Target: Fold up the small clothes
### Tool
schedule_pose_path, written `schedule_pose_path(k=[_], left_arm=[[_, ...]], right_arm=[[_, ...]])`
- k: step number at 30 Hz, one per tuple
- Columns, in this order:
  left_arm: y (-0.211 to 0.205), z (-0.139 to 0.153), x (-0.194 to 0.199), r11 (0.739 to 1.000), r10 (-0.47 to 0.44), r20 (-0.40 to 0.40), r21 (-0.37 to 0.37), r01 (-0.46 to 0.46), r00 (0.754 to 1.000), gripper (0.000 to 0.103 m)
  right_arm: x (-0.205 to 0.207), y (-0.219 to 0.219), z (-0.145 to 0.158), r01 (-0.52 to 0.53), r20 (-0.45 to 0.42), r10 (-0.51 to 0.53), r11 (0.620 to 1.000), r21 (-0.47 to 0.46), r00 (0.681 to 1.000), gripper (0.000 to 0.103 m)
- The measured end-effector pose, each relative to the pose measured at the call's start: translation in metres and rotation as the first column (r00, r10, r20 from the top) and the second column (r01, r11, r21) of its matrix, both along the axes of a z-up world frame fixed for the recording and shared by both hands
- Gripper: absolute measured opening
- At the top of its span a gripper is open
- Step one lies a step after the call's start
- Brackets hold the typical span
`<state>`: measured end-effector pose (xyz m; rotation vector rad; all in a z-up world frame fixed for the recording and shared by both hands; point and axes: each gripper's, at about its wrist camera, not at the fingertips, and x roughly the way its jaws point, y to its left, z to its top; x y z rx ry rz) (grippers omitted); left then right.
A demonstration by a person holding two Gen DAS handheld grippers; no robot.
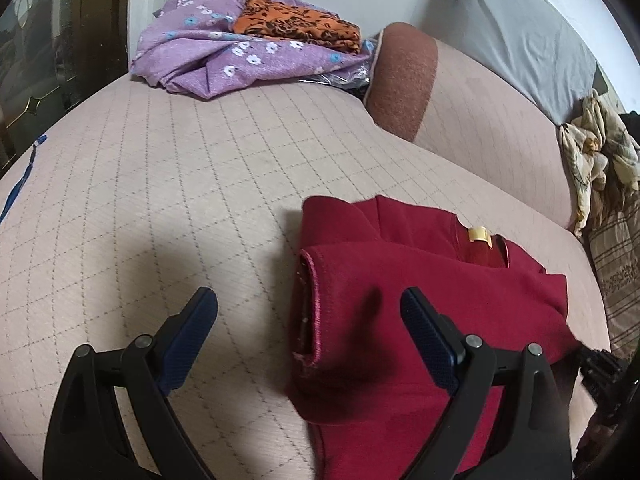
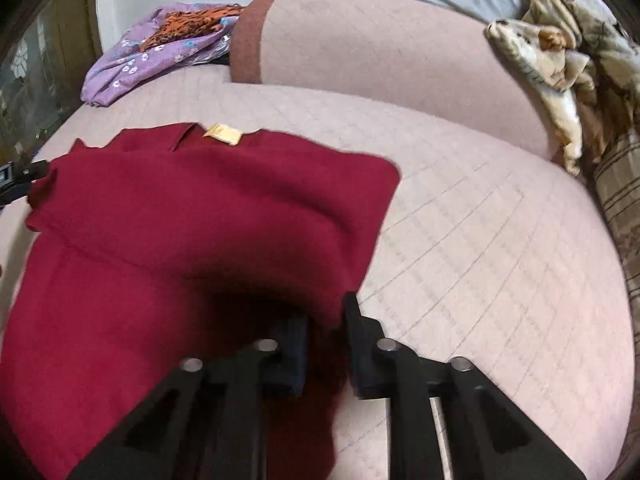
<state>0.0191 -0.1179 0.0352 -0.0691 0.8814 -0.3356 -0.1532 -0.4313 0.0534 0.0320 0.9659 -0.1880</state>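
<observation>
A dark red garment (image 1: 400, 280) lies partly folded on the pink quilted bed cover (image 1: 160, 180), its yellow neck label (image 1: 478, 235) facing up. My left gripper (image 1: 308, 300) hangs open just over the garment's rolled left edge, one finger over bare cover and the other over red cloth, with nothing pinched. In the right wrist view the same garment (image 2: 180, 220) fills the left half, label (image 2: 222, 135) at the far side. My right gripper (image 2: 325, 312) is shut on a fold of the red cloth near the garment's right edge, which rises slightly toward it.
A purple floral cloth (image 1: 224, 56) with an orange patterned piece (image 1: 296, 26) on top sits at the far left corner. A pink bolster with a brown end (image 1: 400, 84) runs along the back, a grey pillow (image 1: 520, 32) behind it. Crumpled beige fabric (image 2: 560, 60) lies at the right.
</observation>
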Motion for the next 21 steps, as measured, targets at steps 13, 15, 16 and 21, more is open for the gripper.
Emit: schedule_pose_path(k=[13,15,16,21], left_arm=[[-0.018,-0.015,-0.005,0.994,-0.068,-0.016,0.082,0.069,0.998,0.094],[-0.018,-0.016,-0.004,0.995,-0.062,-0.023,0.082,0.063,0.998,0.094],[-0.019,-0.018,-0.003,0.994,-0.060,-0.029,0.086,0.062,0.998,0.094],[-0.021,-0.021,-0.005,0.992,-0.069,-0.030,0.105,0.072,0.997,0.094]], right_arm=[[-0.069,-0.051,0.003,0.188,-0.067,-0.178,0.962,0.197,0.982,0.041],[-0.084,-0.067,0.021,0.240,0.010,-0.252,0.934,0.266,0.968,0.045],[-0.086,-0.074,0.031,0.245,0.051,-0.273,0.921,0.303,0.961,0.045],[-0.032,-0.063,0.037,0.121,0.093,-0.159,0.936,0.330,0.983,0.041]])
